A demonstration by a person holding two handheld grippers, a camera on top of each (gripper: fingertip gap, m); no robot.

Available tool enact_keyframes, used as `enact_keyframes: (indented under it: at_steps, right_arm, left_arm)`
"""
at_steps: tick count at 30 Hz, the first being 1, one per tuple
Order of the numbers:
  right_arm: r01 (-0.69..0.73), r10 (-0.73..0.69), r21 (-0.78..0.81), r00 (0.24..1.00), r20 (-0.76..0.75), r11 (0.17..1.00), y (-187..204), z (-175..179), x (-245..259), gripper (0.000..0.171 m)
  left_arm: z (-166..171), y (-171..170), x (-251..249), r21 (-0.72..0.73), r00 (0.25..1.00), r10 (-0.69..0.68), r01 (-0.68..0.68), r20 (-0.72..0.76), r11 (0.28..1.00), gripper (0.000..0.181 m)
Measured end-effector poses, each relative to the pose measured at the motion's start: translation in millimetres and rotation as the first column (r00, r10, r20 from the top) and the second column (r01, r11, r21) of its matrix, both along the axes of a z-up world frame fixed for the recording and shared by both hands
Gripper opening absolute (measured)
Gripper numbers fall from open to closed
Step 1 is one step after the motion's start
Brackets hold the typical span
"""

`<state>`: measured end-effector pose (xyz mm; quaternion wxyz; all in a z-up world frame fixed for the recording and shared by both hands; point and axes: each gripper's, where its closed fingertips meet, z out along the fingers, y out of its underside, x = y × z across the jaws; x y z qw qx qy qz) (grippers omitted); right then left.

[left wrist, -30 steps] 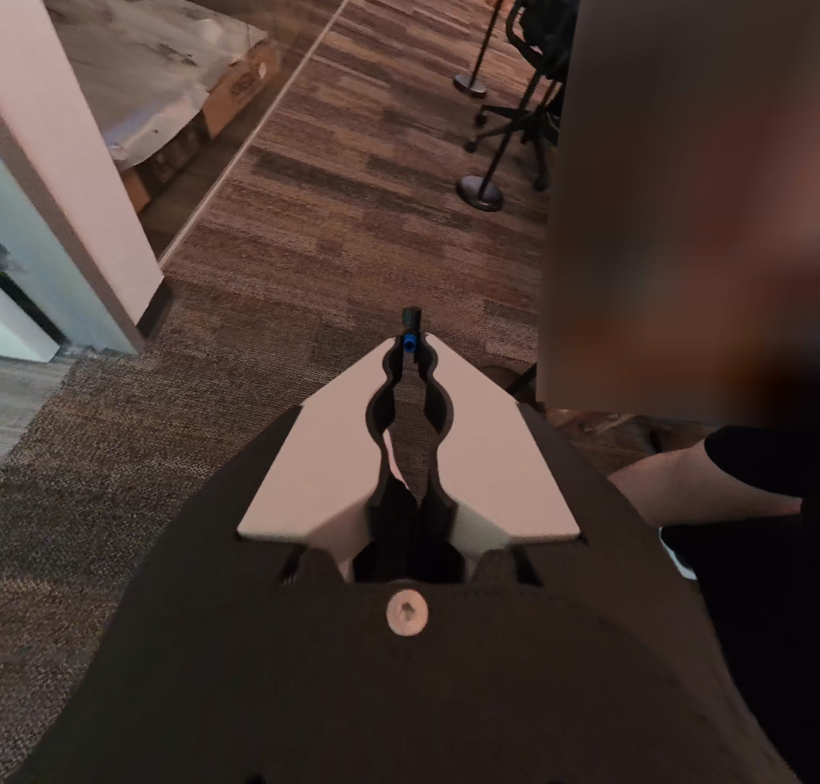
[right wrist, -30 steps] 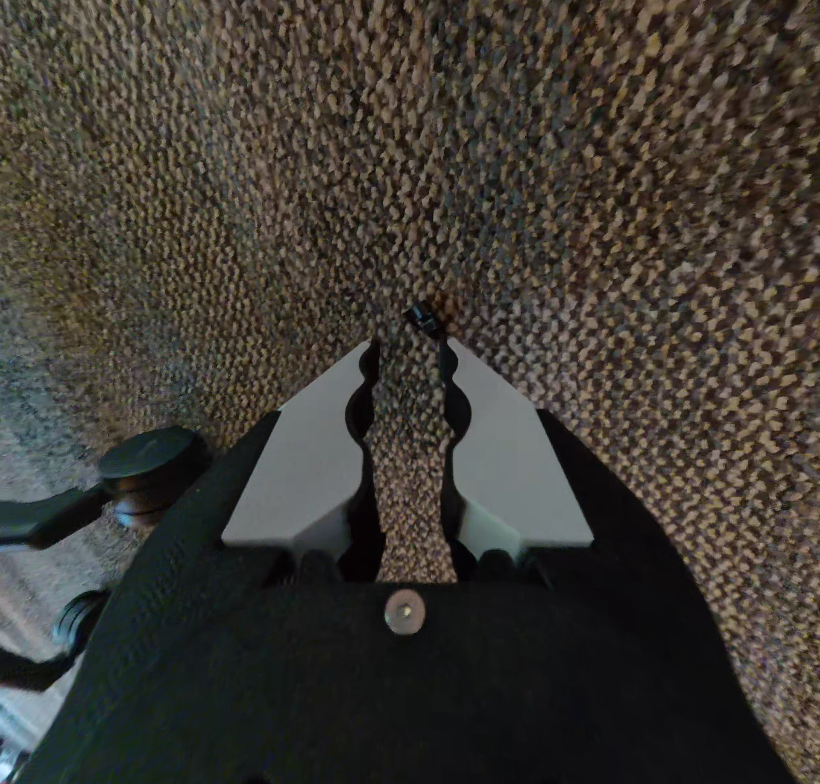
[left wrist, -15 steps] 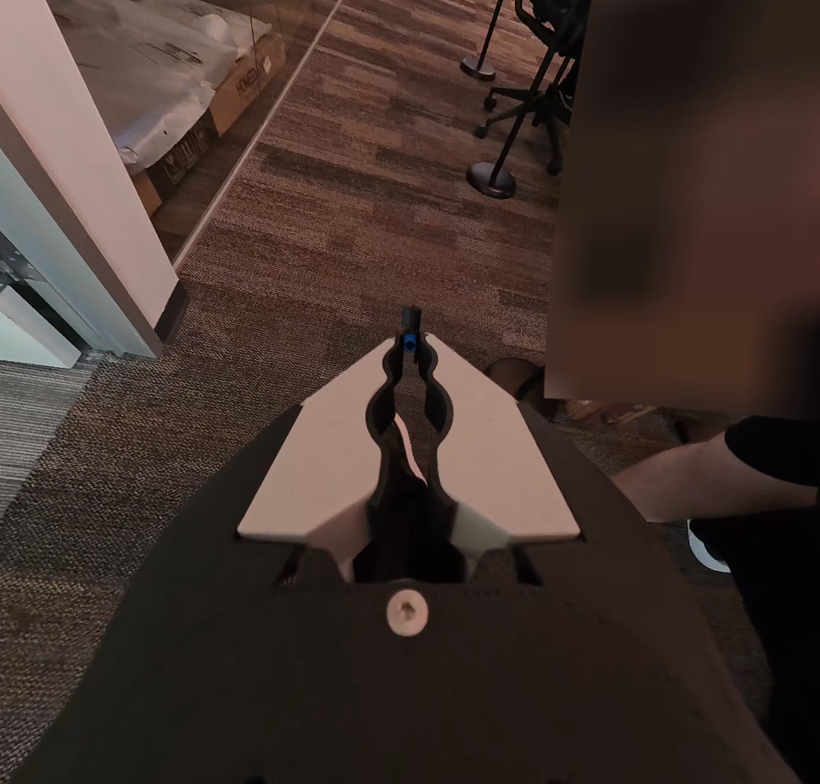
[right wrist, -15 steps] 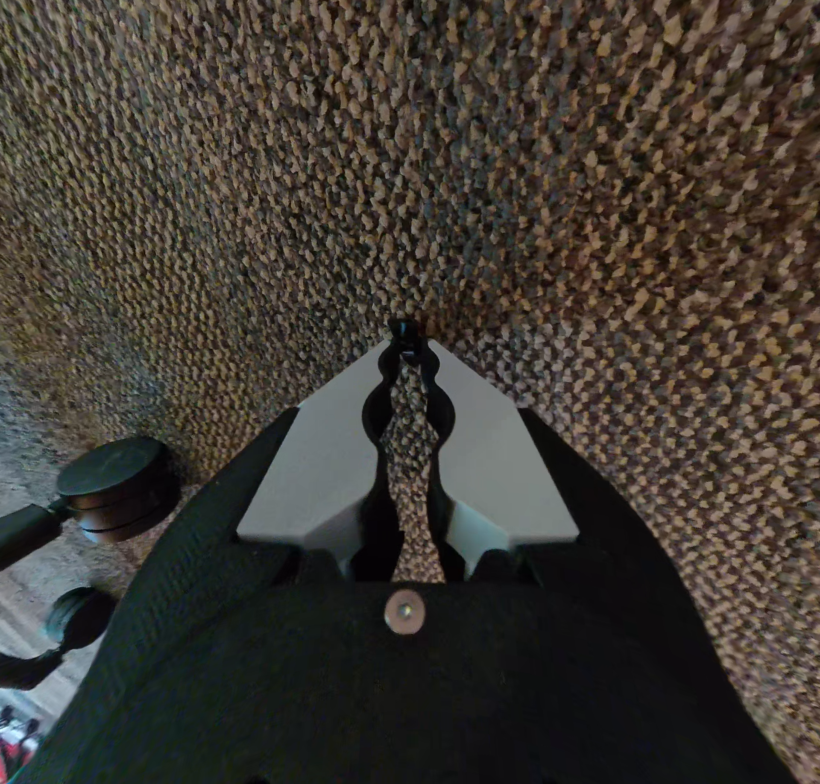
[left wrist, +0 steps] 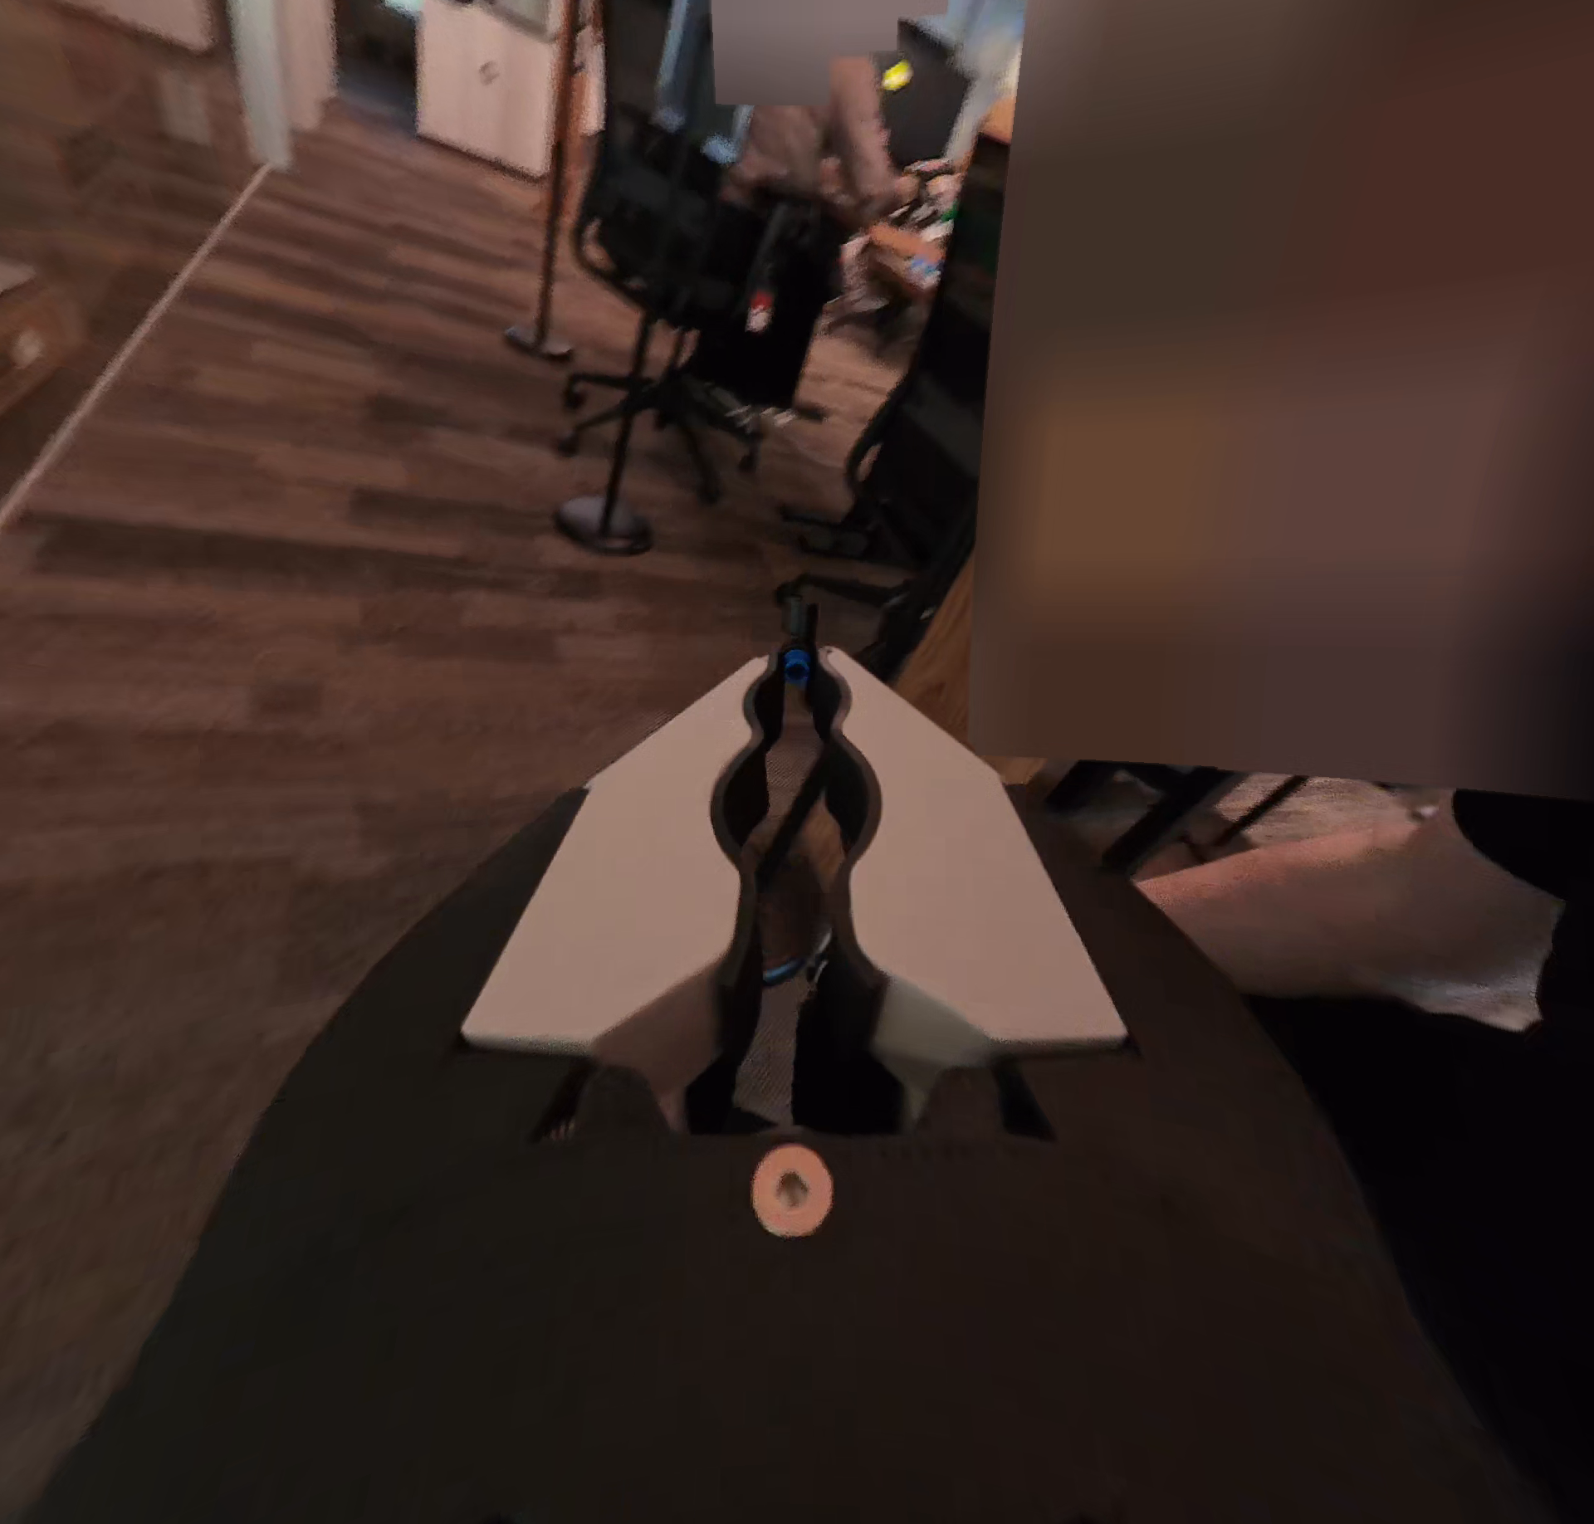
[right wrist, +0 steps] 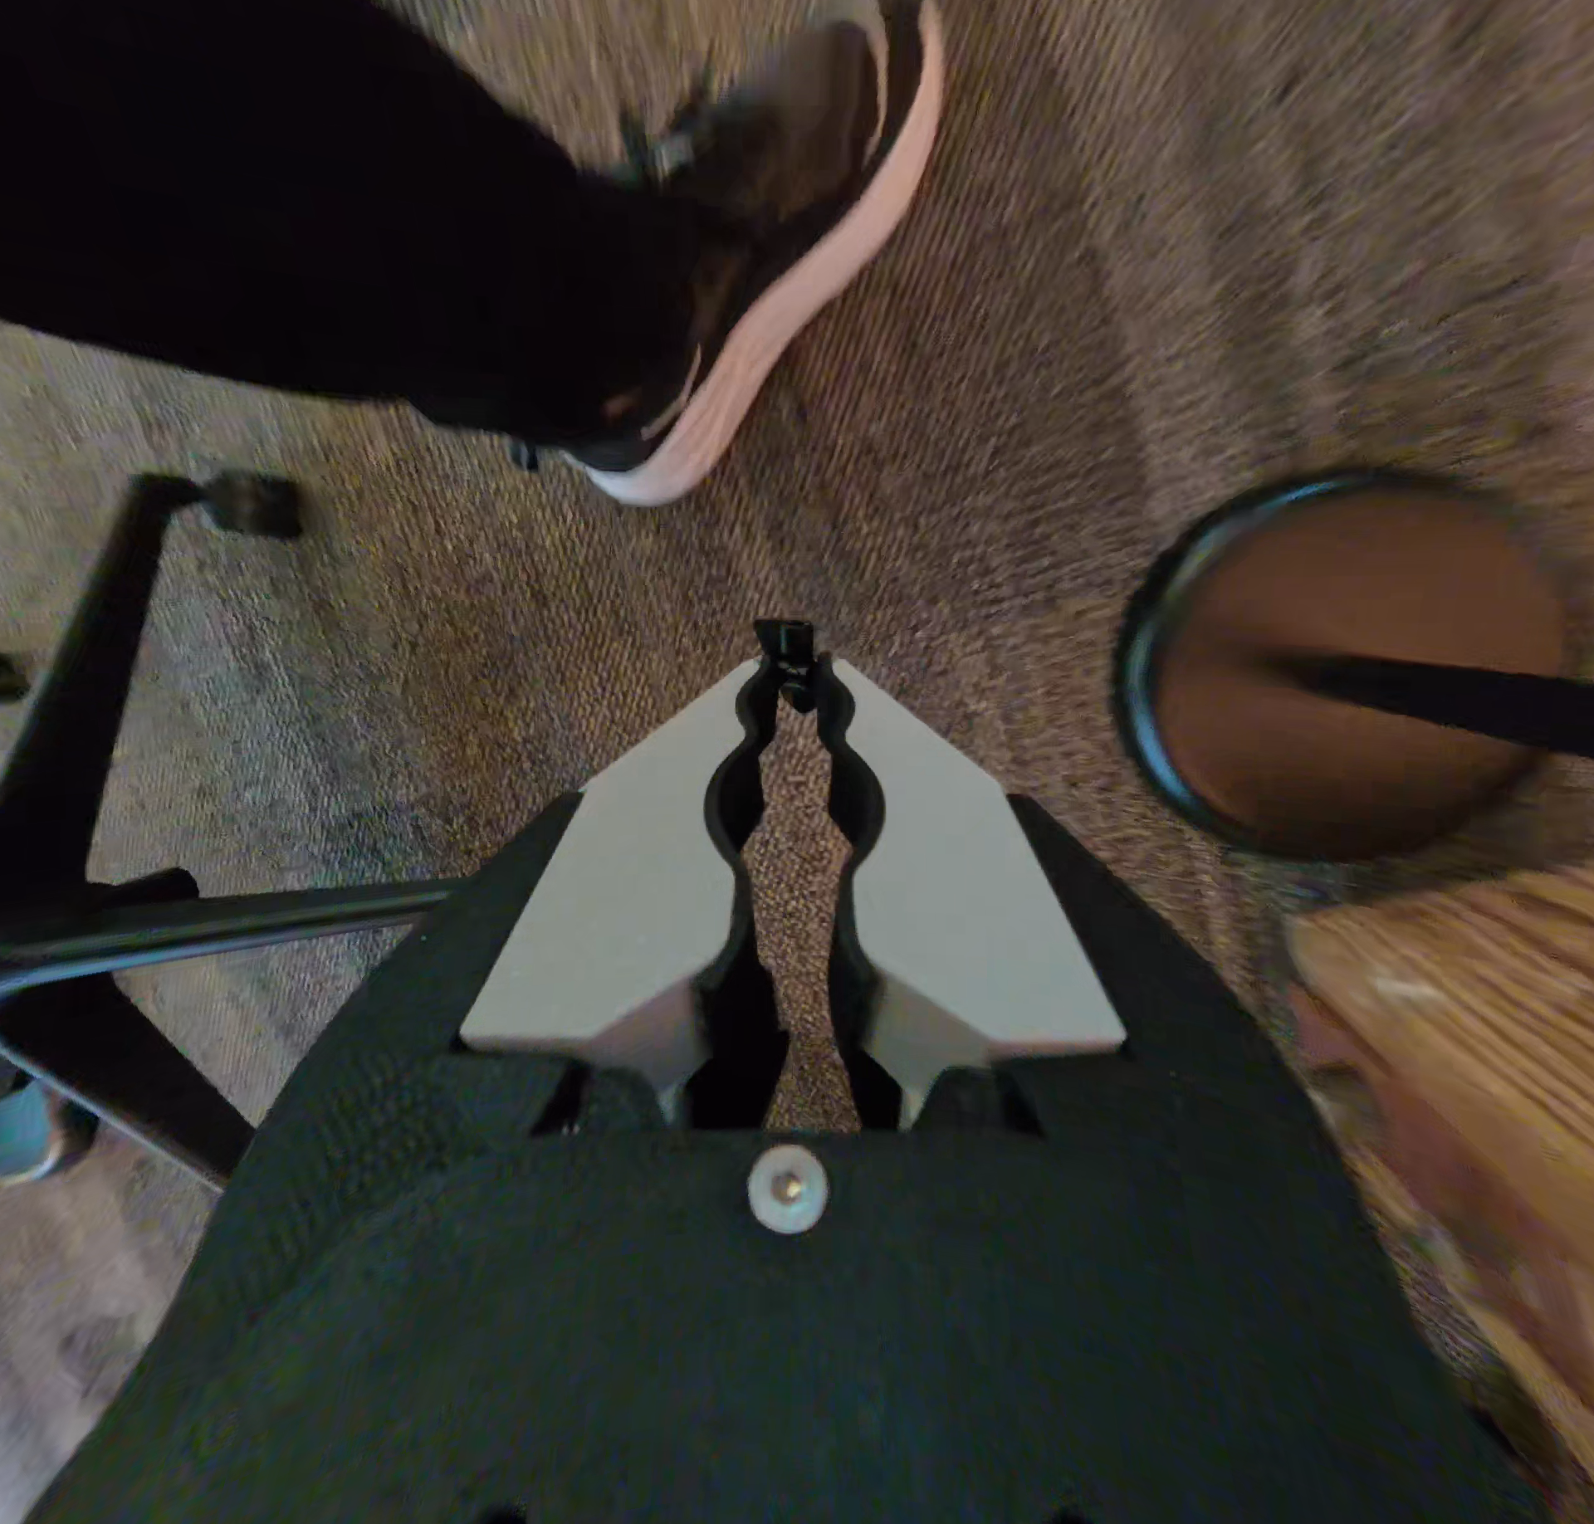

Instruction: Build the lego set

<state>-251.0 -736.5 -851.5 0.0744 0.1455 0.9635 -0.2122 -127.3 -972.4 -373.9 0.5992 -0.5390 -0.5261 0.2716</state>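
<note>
My left gripper (left wrist: 795, 663) is shut on a small lego piece, blue with a black end (left wrist: 797, 639), which sticks out past the fingertips. It is held in the air above the carpet, pointing down a room. My right gripper (right wrist: 792, 672) is shut on a small black lego piece (right wrist: 787, 646) at its fingertips and is held above the carpet, pointing down at the floor. The rest of the lego set is not in view.
A person's shoe and dark trouser leg (right wrist: 776, 275) stand just beyond the right gripper. A round black stand base (right wrist: 1346, 672) lies to the right, a wooden surface (right wrist: 1449, 1008) below it. Office chair legs (right wrist: 103, 879) are at left. An office chair (left wrist: 690, 292) and pole stand (left wrist: 604, 525) stand ahead of the left gripper. Across from one pair of fingers to the other is roughly 55 centimetres.
My right gripper closed on the black piece on the carpet and lifted it away; shoe and stand base came into view. My left gripper tilted up and swung right, still holding its piece.
</note>
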Motion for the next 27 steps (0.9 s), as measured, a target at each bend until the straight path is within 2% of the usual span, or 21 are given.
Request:
enact_keyframes:
  at_steps: [3,6,10,13,16,21,24,27]
  right_arm:
    - [0.059,-0.071,-0.116,0.993,-0.097,0.991,10.8,118.1,-4.1,0.006]
    - [0.115,-0.161,-0.247,0.971,-0.175,0.962,34.6,237.0,17.1,0.007]
    - [0.162,-0.276,-0.404,0.931,-0.240,0.900,95.6,375.9,83.7,0.006]
    - [0.212,-0.375,-0.466,0.880,-0.291,0.859,165.4,444.3,138.6,0.007]
    - [0.325,-0.525,-0.505,0.786,-0.326,0.800,254.4,481.4,178.4,0.007]
    - [0.529,-0.767,-0.564,0.517,-0.379,0.635,421.0,504.9,212.8,0.007]
    - [0.608,-0.827,-0.562,0.373,-0.421,0.561,507.0,507.4,224.5,0.007]
    - [0.678,-0.845,-0.525,0.297,-0.445,0.515,567.1,502.7,233.7,0.007]
  left_arm:
    - [30.5,43.3,-9.3,0.080,0.990,-0.115,0.121,-0.081,0.989,0.004]
    - [54.0,95.0,-17.0,0.140,0.966,-0.221,0.240,-0.136,0.961,0.004]
    - [82.2,188.2,-11.2,0.045,0.895,-0.398,0.414,-0.202,0.909,0.004]
    - [81.0,260.5,-5.1,-0.045,0.827,-0.529,0.531,-0.189,0.846,0.004]
    - [79.8,315.5,8.0,-0.101,0.769,-0.616,0.608,-0.174,0.788,0.004]
    - [68.0,387.4,24.3,-0.177,0.679,-0.722,0.700,-0.135,0.691,0.004]
    - [59.6,431.9,23.7,-0.163,0.619,-0.778,0.761,-0.110,0.628,0.005]
    - [49.4,463.3,23.6,-0.181,0.577,-0.813,0.793,-0.079,0.581,0.005]
